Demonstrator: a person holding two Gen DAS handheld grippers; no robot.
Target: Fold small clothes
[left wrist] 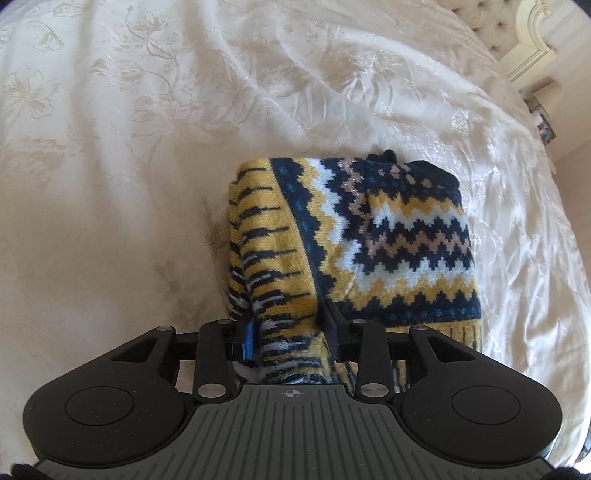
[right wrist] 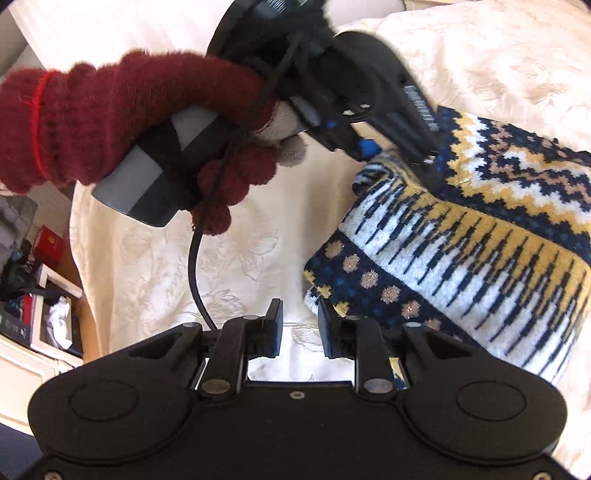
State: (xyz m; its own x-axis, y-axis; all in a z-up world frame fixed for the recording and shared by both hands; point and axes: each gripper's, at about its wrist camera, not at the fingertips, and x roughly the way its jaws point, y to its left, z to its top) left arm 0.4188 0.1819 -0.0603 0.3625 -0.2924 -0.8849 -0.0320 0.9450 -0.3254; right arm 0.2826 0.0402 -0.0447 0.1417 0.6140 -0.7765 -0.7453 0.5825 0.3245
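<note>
On the cream floral-embroidered bedspread (left wrist: 147,147), the navy, yellow and white zigzag-knit sweater (left wrist: 388,236) is lying folded. The left gripper (left wrist: 291,325) is clamping its striped edge; the right gripper (right wrist: 300,325) is hovering parted, empty. Judgement: a fold is being completed; next, release and flatten.

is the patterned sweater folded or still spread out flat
Folded: the knit sweater sits as a compact doubled bundle on the bedspread, with a rolled edge between the left gripper fingers.

Sunlit cream floral bedspread (left wrist: 147,147); tufted headboard (left wrist: 491,18) beyond.
</note>
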